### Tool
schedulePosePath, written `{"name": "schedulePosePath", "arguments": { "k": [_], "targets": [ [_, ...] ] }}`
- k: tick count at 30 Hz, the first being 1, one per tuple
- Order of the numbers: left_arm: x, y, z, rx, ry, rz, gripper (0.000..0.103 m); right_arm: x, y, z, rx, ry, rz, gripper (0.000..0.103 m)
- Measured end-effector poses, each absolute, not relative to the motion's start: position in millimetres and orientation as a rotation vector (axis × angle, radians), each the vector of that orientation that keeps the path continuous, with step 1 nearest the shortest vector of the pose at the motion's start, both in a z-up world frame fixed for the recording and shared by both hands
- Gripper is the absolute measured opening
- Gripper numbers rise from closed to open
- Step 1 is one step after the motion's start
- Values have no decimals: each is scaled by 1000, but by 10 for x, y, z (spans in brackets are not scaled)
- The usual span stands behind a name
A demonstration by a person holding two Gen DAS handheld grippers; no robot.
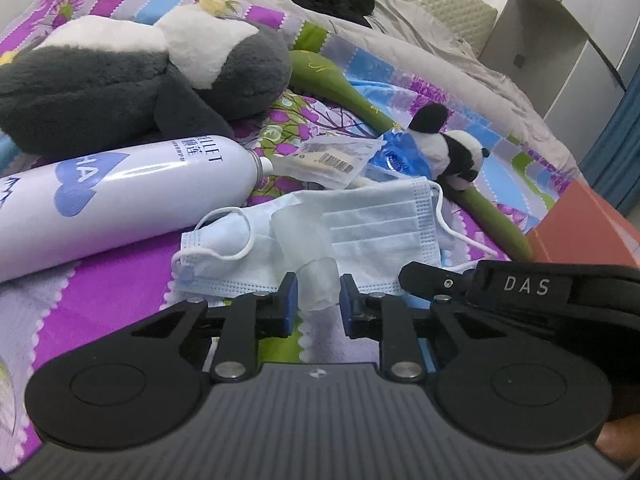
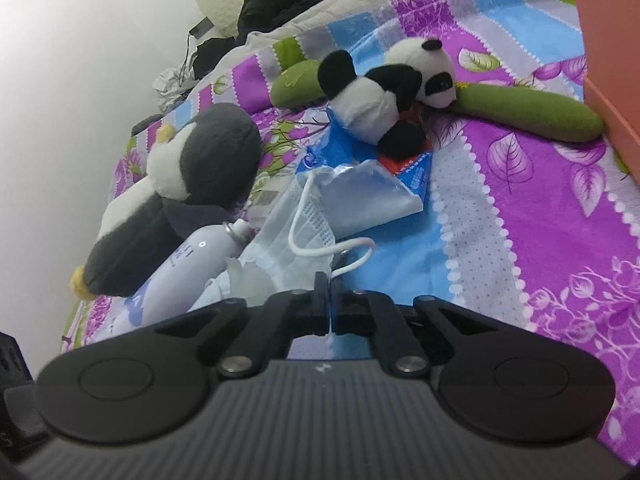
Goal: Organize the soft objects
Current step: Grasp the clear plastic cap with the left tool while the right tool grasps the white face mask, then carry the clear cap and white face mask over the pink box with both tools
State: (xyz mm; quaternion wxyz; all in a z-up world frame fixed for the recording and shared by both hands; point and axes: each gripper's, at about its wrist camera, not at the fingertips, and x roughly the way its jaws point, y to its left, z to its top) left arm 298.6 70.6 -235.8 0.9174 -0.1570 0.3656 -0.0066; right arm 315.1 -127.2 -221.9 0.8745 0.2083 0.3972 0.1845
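The left tool (image 1: pixel 319 294) stands part-open around a translucent cap (image 1: pixel 320 284); the right tool (image 2: pixel 331 304), marked "DAS", pinches a mask's ear loop (image 2: pixel 352 266).

Our left tongs (image 1: pixel 318 294) point forward and downward, the two blue-padded fingers (image 1: pixel 291 292) standing a narrow gap apart at 12 o'clock of the grey housing, with a translucent cap between them that neither pad visibly presses. Our right tongs (image 2: pixel 331 300) are pitched down likewise, their fingers pressed together on a thin white ear loop. In the left wrist view the right tongs' black body enters at 3 o'clock.
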Motion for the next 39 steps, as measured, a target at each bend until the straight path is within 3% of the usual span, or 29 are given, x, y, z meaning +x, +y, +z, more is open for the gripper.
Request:
{"name": "schedulePosePath", "arguments": {
  "k": [22, 31, 37, 39],
  "targets": [
    [2028, 574, -1710, -383, 787, -79, 25, 2080, -1605, -1735, 311, 822, 248, 4],
    [1606, 402, -1717, -347, 822, -115, 25, 1546, -1734, -1796, 279, 885, 231, 4],
    [1387, 443, -1827, -325, 847, -112, 25, 1268, -1663, -1810, 214, 904, 265, 9],
    [1333, 475, -1862, -321, 853, -107, 25, 1221, -1637, -1780, 170, 906, 268, 26]
  ]
}}
